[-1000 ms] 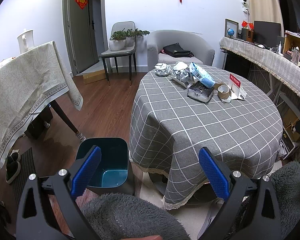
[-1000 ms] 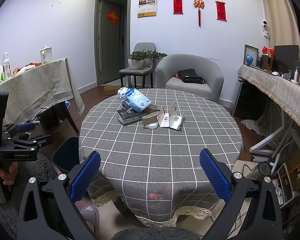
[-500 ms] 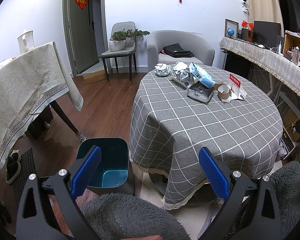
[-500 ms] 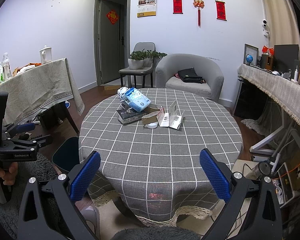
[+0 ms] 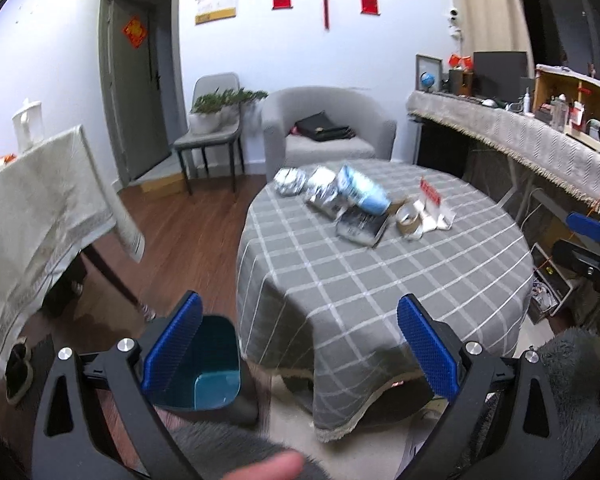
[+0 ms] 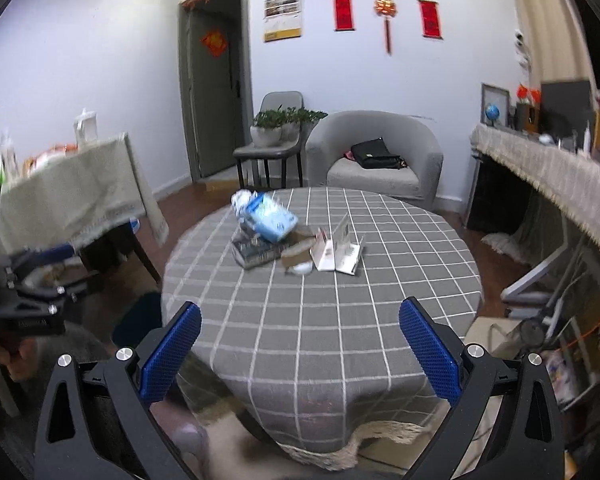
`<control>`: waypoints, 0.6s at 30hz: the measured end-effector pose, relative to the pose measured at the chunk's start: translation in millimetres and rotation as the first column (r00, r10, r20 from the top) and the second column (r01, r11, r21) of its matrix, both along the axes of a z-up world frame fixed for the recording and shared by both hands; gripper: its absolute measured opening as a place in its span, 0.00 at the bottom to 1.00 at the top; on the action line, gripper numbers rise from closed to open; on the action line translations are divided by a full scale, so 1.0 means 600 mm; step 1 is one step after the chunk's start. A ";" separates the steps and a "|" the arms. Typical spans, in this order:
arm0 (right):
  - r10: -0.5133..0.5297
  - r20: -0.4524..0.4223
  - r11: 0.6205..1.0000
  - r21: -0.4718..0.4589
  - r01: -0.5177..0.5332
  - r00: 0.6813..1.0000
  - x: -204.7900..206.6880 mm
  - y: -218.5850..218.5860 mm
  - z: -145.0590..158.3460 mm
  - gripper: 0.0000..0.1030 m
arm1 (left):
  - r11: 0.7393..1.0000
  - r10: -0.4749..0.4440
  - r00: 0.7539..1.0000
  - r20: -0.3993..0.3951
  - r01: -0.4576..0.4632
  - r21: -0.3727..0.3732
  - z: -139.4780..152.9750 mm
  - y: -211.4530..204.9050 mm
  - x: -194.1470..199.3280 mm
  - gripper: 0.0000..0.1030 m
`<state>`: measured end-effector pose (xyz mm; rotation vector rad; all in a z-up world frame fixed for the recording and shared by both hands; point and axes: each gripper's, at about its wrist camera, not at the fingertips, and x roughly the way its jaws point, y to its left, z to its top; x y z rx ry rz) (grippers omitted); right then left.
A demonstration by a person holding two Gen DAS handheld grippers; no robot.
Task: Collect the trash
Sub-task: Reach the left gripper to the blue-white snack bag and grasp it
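Currently both tongs, left [image 5: 298, 346] and right [image 6: 300, 350], gape apart, empty. Trash pile [image 5: 342, 196] sits at 12 o'clock across the tabletop [image 5: 380, 272]; bin [image 5: 204, 376] on floor at 7. Plan: approach level, pinch one foil wad [image 5: 289, 181], avoid dragging cloth.

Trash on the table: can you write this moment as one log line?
phase: approach | left gripper: open, holding nothing | right gripper: open, holding nothing | trash: on round table | bin: on floor beside table
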<state>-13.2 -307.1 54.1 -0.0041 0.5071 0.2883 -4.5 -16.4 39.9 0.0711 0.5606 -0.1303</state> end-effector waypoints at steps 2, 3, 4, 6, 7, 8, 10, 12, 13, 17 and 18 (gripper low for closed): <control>-0.004 0.006 1.000 0.005 0.004 1.000 0.008 -0.006 0.008 0.97 | 1.000 -0.029 1.000 0.005 0.029 -0.004 0.013 -0.007 0.008 0.97; -0.008 0.009 1.000 0.005 0.008 1.000 0.014 -0.007 0.013 0.97 | 0.999 -0.037 0.999 0.008 0.037 0.000 0.020 -0.012 0.016 0.97; -0.007 0.011 1.000 0.009 0.007 1.000 0.019 -0.009 0.016 0.97 | 0.999 -0.040 0.999 0.012 0.040 0.003 0.025 -0.015 0.021 0.97; 0.011 0.004 1.000 0.011 -0.011 1.000 0.034 -0.011 0.021 0.97 | 0.999 -0.046 0.999 0.029 0.046 0.003 0.034 -0.022 0.031 0.97; 0.014 0.006 1.000 0.004 -0.014 1.000 0.041 -0.011 0.023 0.97 | 0.999 -0.047 0.998 0.031 0.047 0.002 0.035 -0.025 0.037 0.97; 0.022 0.006 1.000 -0.006 -0.022 1.000 0.047 -0.011 0.023 0.96 | 0.999 -0.052 0.998 0.030 0.052 -0.003 0.037 -0.026 0.044 0.97; 0.039 0.002 0.999 -0.021 -0.039 0.999 0.062 -0.009 0.022 0.90 | 0.997 -0.070 0.997 0.014 0.070 -0.023 0.037 -0.029 0.061 0.96; 0.044 -0.009 0.999 -0.030 -0.044 0.999 0.078 -0.010 0.020 0.83 | 0.997 -0.075 0.997 0.001 0.075 -0.036 0.034 -0.032 0.079 0.93; 0.050 -0.016 0.998 -0.030 -0.050 0.999 0.085 -0.011 0.018 0.80 | 0.996 -0.081 0.997 -0.004 0.080 -0.043 0.032 -0.035 0.089 0.87; 0.071 -0.049 0.997 -0.026 -0.072 0.996 0.120 -0.011 0.005 0.77 | 0.992 -0.102 0.994 -0.040 0.099 -0.079 0.019 -0.044 0.128 0.77; 0.076 -0.057 0.996 -0.031 -0.078 0.996 0.127 -0.009 0.001 0.76 | 0.990 -0.109 0.993 -0.052 0.104 -0.091 0.014 -0.047 0.141 0.74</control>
